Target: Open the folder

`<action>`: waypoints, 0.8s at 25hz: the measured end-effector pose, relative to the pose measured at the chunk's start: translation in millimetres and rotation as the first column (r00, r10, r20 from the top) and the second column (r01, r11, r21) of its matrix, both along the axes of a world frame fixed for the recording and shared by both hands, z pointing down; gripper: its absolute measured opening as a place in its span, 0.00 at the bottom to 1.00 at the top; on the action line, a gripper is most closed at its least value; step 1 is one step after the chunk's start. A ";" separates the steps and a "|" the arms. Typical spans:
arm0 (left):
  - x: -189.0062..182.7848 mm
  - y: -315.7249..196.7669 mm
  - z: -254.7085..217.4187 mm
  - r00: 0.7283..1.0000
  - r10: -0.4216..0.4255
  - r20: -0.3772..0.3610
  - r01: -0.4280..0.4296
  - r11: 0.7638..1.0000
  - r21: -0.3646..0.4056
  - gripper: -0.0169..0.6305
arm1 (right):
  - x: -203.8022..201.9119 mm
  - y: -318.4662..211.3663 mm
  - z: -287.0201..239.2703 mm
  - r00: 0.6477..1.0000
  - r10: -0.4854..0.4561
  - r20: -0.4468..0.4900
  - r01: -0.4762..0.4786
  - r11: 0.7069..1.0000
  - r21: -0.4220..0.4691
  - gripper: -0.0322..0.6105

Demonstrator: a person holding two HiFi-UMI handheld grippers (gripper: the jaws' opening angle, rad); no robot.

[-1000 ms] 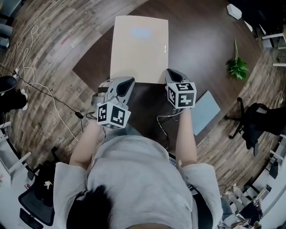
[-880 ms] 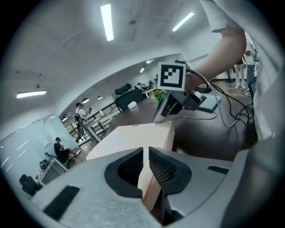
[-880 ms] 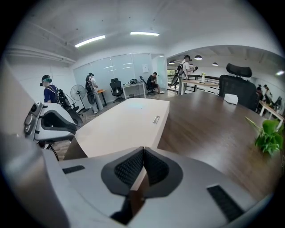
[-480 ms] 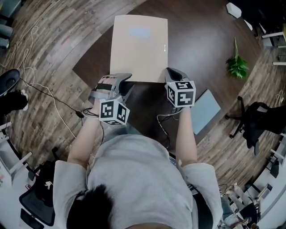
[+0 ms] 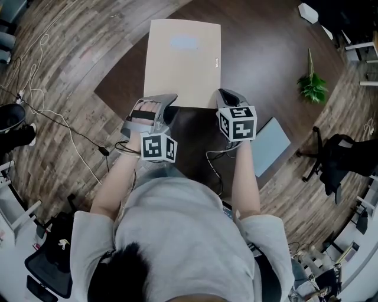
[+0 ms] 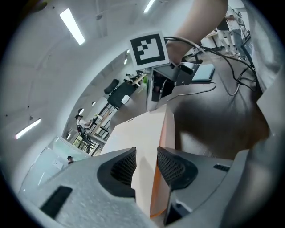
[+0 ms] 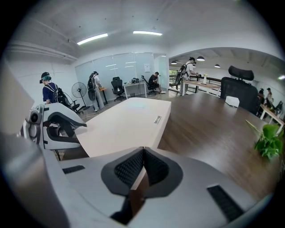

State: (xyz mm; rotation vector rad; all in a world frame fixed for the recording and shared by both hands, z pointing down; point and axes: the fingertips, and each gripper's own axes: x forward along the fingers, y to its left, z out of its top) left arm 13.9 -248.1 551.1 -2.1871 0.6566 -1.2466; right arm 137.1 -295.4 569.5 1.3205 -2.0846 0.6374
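Note:
A beige folder [image 5: 183, 65] lies closed on the dark brown table [image 5: 266, 76]. My left gripper [image 5: 167, 105] is at its near left corner. In the left gripper view the jaws have just been opening, and the folder's [image 6: 147, 142] orange-edged side stands between the pads with a little gap, so the left gripper [image 6: 146, 167] is open. My right gripper [image 5: 227, 95] sits at the folder's near right corner. In the right gripper view its pads meet, so the right gripper [image 7: 142, 167] is shut, just in front of the folder [image 7: 120, 124]. Whether it pinches the cover is hidden.
A small potted plant [image 5: 313, 88] stands at the table's right. A light blue-grey pad [image 5: 269, 144] lies by the near right edge. A white object [image 5: 309, 13] sits far right. Cables [image 5: 53, 118] run over the floor at left, and an office chair [image 5: 336, 159] stands at right.
My left gripper has rolled, its marker cube has shifted right, and its jaws have opened around the folder's near left edge. The right gripper and the folder have stayed put.

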 end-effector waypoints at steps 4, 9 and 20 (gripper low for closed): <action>1.6 0.3 2.1 0.998 -0.038 -0.050 0.036 0.999 -0.037 0.14 | 0.4 -0.3 -0.6 1.000 -0.007 -0.011 0.007 1.000 0.002 0.07; -3.7 -7.5 -22.8 0.923 -0.199 -0.330 0.142 0.972 -0.189 0.13 | 1.5 -0.8 -0.2 1.000 0.005 0.010 -0.005 1.000 0.001 0.07; -67.1 -37.3 -88.6 0.426 -0.541 -0.725 0.286 0.841 -0.460 0.08 | -2.4 -1.4 0.0 1.000 -0.003 -0.021 0.003 1.000 0.004 0.07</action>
